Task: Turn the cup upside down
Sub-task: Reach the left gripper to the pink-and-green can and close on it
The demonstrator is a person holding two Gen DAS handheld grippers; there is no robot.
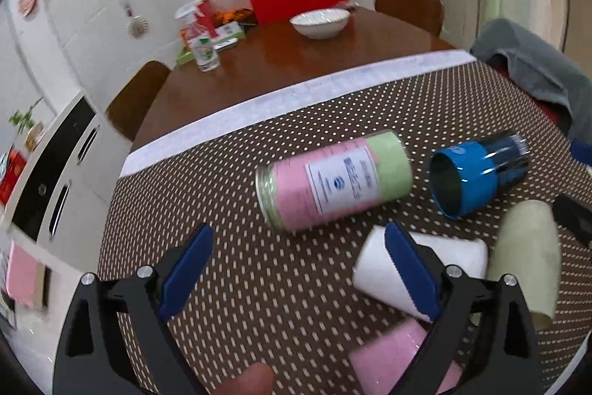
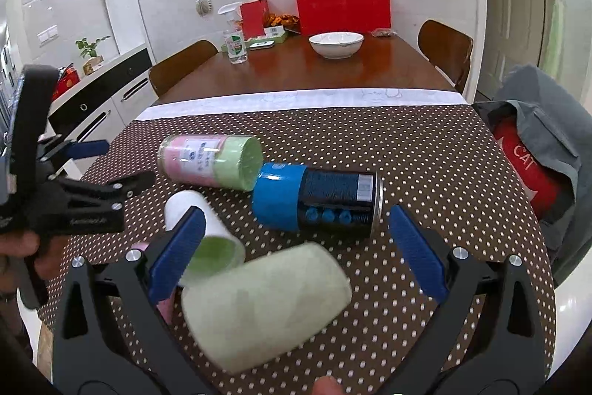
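Observation:
Several cups lie on their sides on the dotted brown cloth. A pink and green glass cup (image 1: 335, 181) (image 2: 211, 160) lies in the middle. A blue and black cup (image 1: 477, 174) (image 2: 318, 200) lies to its right. A white paper cup (image 1: 418, 269) (image 2: 203, 239) and a pale green cup (image 1: 529, 254) (image 2: 266, 306) lie nearer. A pink cup (image 1: 392, 365) lies at the front. My left gripper (image 1: 296, 273) is open, its right finger over the white cup. My right gripper (image 2: 296, 258) is open, with the pale green cup lying between its fingers.
Beyond the cloth the wooden table (image 2: 296, 69) holds a white bowl (image 2: 336, 44), a spray bottle (image 2: 234, 39) and a red board (image 2: 342, 8). Chairs (image 2: 447, 50) stand around it. A grey cloth over a red cushion (image 2: 536, 150) lies at the right edge.

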